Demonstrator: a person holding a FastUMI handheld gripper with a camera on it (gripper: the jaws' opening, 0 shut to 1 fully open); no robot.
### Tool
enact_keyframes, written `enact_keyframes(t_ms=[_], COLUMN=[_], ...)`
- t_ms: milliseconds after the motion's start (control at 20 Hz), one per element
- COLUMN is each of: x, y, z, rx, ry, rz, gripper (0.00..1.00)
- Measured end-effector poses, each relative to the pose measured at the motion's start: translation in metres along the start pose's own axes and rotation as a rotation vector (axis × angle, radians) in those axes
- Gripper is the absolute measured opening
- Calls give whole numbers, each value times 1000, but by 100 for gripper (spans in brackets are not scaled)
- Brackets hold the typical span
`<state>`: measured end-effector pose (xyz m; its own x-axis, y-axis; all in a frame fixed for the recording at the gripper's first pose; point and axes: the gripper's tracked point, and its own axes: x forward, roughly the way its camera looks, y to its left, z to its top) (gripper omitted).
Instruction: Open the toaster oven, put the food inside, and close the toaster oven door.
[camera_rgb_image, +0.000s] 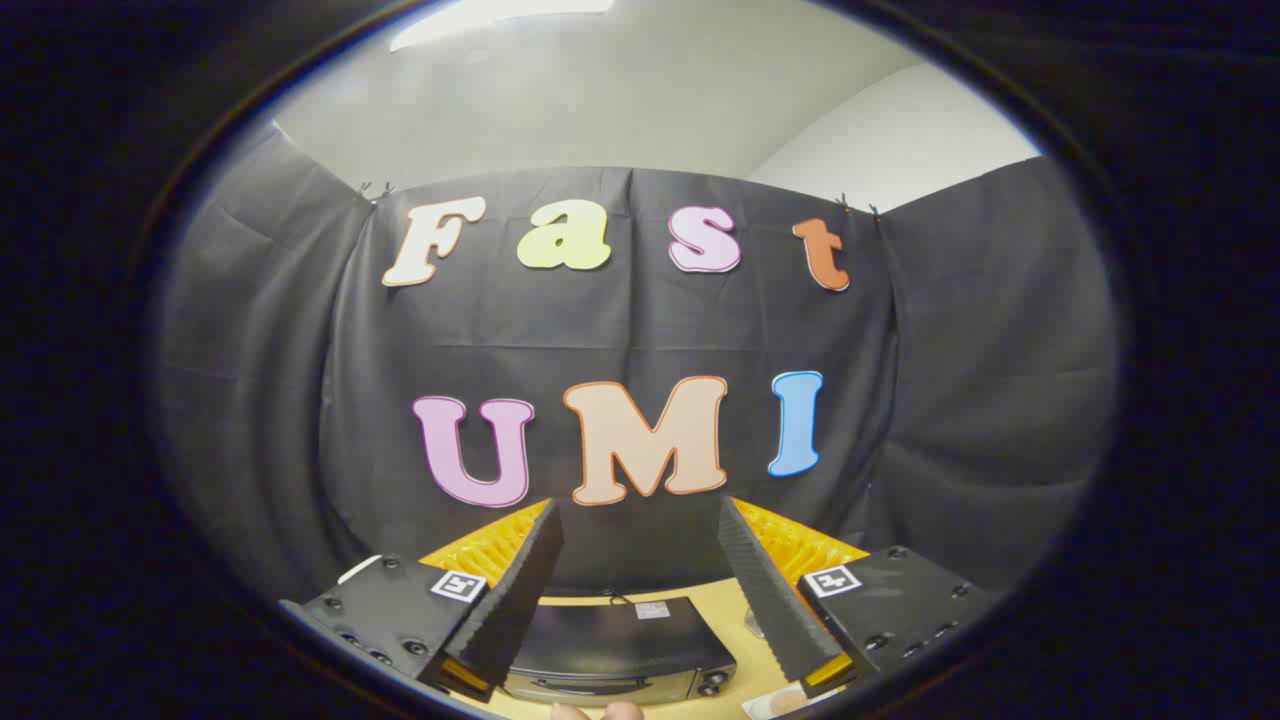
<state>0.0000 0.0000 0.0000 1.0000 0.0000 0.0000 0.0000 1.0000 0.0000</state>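
Gripper view shows the fingers (640, 590) spread wide and empty above the toaster oven (618, 650) on the worktop (745, 640), door seemingly closed, so opening comes next, needing descent.

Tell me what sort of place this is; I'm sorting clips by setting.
Probably a recording booth set up indoors, not a real kitchen: a draped black cloth wall clipped up under a plain white ceiling, and a dark boxy toaster oven on a light wooden table, seen between the open tongs.
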Motion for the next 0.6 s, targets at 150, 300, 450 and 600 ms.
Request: enact_keyframes(t_ms=[150, 300, 450, 600], x=[2, 4, 5, 12], y=[0, 0, -3, -8], z=[-4, -7, -8, -14], rx=[-28, -5, 41, 38], ry=[9, 22, 20, 25], rz=[9, 6, -7, -6], gripper=[99, 99, 99, 99])
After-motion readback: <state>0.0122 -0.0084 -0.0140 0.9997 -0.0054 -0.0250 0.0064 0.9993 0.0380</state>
